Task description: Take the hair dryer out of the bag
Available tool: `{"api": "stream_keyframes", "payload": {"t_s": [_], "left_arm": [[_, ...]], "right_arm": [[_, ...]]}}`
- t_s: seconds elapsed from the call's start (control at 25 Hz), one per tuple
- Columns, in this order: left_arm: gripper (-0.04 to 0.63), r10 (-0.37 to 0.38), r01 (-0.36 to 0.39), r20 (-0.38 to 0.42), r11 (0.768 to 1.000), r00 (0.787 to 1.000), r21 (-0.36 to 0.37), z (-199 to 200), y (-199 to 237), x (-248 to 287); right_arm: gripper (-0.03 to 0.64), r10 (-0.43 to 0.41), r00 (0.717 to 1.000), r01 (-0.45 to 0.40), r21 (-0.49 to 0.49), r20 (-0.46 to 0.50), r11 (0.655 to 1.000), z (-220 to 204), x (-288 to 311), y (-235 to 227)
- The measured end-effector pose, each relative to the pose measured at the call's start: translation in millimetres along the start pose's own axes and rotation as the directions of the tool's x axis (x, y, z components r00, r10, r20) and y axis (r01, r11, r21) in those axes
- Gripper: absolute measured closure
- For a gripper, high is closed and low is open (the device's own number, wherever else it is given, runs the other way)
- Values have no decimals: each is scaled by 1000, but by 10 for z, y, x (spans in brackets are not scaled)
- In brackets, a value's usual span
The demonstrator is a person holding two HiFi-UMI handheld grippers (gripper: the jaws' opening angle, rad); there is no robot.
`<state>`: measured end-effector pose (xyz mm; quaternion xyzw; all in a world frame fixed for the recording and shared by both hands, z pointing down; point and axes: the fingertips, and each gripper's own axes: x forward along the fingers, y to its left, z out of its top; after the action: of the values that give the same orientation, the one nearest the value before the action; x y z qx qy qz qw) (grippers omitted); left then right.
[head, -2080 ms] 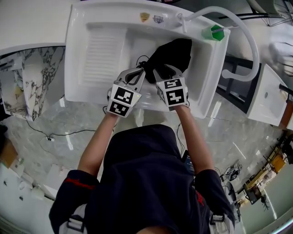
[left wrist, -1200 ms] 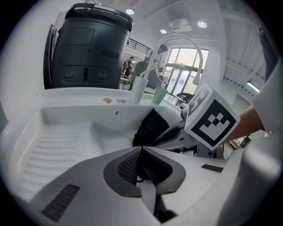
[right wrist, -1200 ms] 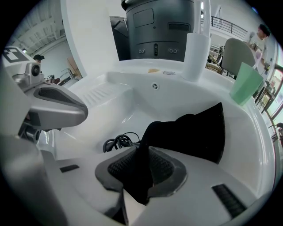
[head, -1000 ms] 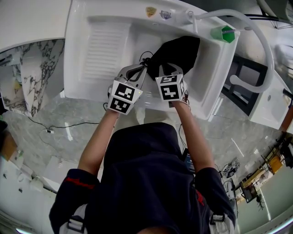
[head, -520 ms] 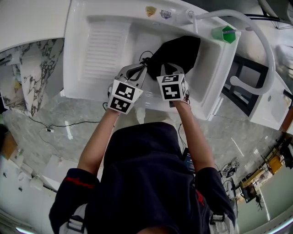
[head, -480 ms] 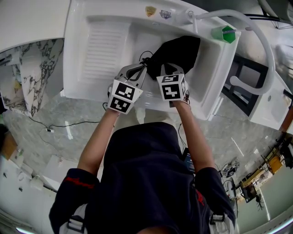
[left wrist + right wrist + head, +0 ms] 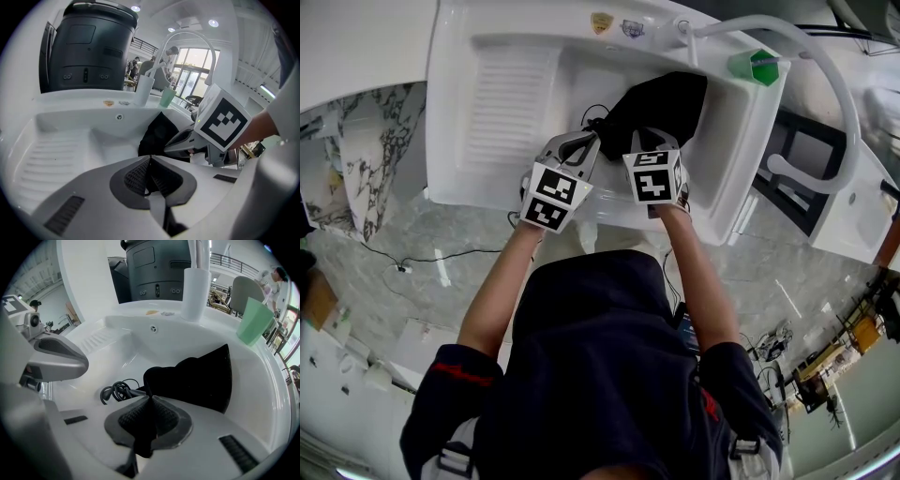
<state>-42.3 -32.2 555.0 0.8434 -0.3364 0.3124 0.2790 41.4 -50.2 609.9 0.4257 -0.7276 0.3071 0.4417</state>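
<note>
Tongs clamped at bag (image 7: 664,101) mouth
Just closed, right tongs (image 7: 151,397) grip fabric, left tongs (image 7: 150,158) apparently a cord (image 7: 115,391); bag extends beyond both.

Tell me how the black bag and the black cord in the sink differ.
The black bag is a broad cloth shape; the black cord is thin and looped into a small coil. The bag lies toward the basin's right; the cord sits just left of it. Both are black and lie in the sink.
</note>
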Motion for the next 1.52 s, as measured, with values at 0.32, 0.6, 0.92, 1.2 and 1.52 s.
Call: {"api": "stream_keyframes", "payload": {"t_s": [0.32, 0.6, 0.92, 1.2, 1.52], "left_arm": [[580, -18, 18, -19, 1000, 1000, 14, 13, -59, 85], [580, -26, 26, -28, 999, 999, 32, 38, -88, 180], [578, -55, 59, -47, 993, 997, 97, 57, -167, 328], [572, -52, 69, -82, 974, 995, 216, 108, -214, 520], [466, -57, 108, -172, 948, 983, 299, -25, -220, 768]], "right_arm": [[575, -15, 1000, 15, 11, -3, 1000, -22, -18, -131], [575, -28, 1000, 28, 44, -3, 999, -53, -28, -290], [575, -44, 999, 44, 84, -4, 995, -123, -61, -438], [575, -41, 999, 41, 102, -2, 994, -160, -91, -474], [575, -35, 999, 35, 119, -4, 992, -216, -95, -488]]}}
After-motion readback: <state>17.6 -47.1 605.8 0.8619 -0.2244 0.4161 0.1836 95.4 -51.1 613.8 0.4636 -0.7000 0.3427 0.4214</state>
